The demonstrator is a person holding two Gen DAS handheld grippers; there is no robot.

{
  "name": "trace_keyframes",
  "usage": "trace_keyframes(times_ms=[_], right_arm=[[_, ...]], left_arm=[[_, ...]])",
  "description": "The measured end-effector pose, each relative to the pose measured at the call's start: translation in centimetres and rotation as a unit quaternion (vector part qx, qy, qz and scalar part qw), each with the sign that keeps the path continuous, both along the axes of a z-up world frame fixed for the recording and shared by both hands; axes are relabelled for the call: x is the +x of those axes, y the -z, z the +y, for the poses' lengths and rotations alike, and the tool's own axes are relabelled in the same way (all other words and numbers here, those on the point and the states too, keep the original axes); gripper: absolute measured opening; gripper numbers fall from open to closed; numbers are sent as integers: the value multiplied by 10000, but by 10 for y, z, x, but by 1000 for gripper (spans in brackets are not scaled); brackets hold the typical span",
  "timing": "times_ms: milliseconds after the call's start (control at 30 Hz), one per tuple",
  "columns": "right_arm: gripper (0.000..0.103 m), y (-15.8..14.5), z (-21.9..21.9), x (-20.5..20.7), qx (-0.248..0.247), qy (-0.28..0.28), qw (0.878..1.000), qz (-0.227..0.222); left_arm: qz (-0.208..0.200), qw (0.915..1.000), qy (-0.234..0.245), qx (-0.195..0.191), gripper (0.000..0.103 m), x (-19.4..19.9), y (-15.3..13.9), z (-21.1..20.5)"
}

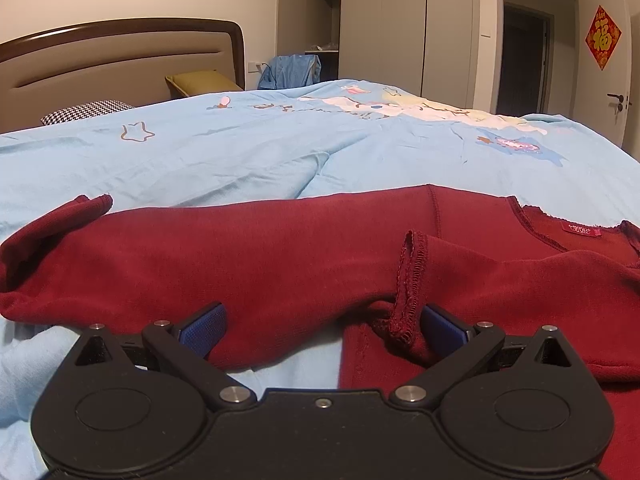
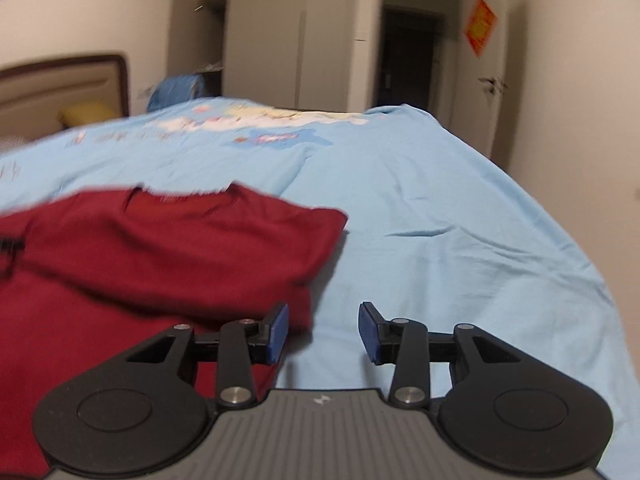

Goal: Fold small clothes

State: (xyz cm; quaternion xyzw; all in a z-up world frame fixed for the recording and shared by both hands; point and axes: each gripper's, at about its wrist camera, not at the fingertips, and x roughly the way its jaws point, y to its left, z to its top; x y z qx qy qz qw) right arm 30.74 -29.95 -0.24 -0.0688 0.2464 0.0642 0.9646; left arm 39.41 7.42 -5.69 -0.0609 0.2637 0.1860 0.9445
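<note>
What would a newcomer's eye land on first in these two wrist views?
The dark red garment sprawled across the near edge of the light blue bedspread, one cuffed sleeve end lying between the open left claw. Next, the right claw, open over bare bedspread just past the garment's edge.

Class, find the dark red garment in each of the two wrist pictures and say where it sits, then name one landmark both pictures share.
Left wrist view: the dark red garment stretches across the lower middle from edge to edge, just ahead of the open left hand-held gripper.
Right wrist view: it fills the lower left, left of the open right hand-held gripper.
Shared landmark: the red wall decoration at upper right, beside the dark doorway.
</note>
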Motion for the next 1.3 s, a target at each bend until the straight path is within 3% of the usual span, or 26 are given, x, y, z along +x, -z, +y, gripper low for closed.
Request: trace_keyframes(times_ms=[100,300,467,700,800,900,967,1033,1167,1300], right_arm=[[44,10,13,-6,-482,-191,9987,-12],[41,17,28,17,-733,-256,9968,-171],[8,19,19,18,-394,-218,9989,-105],[6,26,17,20,-314,-13,9995,72],[9,21,14,17,-122,-109,9998,88],[25,17,11,8,45,-198,9997,95],[50,14,10,-1,113,-236,9996,65],[59,11,11,-10,227,-325,9992,44],[88,4,16,-32,431,-468,9980,-44],[100,2,26,-53,646,-553,9963,-100]], left_arm=[[2,10000,0,0,103,0,0,0],[-4,10000,2,-12,103,0,0,0],[-10,10000,1,-13,103,0,0,0],[-54,10000,8,-50,103,-1,-1,1],[-128,9995,128,-240,102,-10,-13,8],[-315,9988,141,-340,102,-32,-28,17],[-353,9990,154,-226,102,-46,-36,24],[-359,9993,63,90,102,-59,-44,35],[-262,9956,-401,800,102,-80,-54,66],[43,9876,-1046,1173,102,-85,-57,111]])
